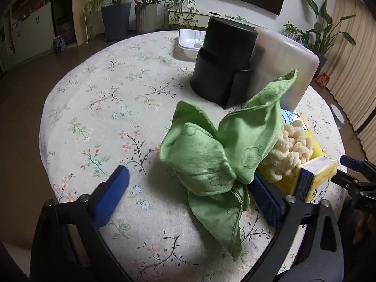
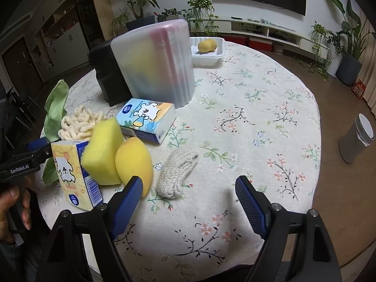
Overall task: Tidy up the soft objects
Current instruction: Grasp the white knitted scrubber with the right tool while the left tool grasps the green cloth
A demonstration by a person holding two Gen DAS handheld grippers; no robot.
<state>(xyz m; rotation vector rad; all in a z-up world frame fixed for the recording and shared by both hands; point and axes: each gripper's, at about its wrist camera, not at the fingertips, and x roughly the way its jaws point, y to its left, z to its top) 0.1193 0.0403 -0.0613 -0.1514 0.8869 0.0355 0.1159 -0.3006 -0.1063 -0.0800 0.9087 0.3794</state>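
Right now your left gripper [image 1: 188, 188] stands wide open around the crumpled green cloth [image 1: 211, 155] near the table's [image 1: 94, 94] front edge, pads off it, presumably lined up to pinch the bunched middle. Your right gripper [image 2: 189, 202] is open too, holding nothing; the knitted cream piece [image 2: 175, 176] lies just ahead, beside the yellow sponges [image 2: 117, 155], likely your next pick.

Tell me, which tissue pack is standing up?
The yellow tissue pack stands upright on its end by the square sponge. The blue tissue pack lies flat near the frosted bin.
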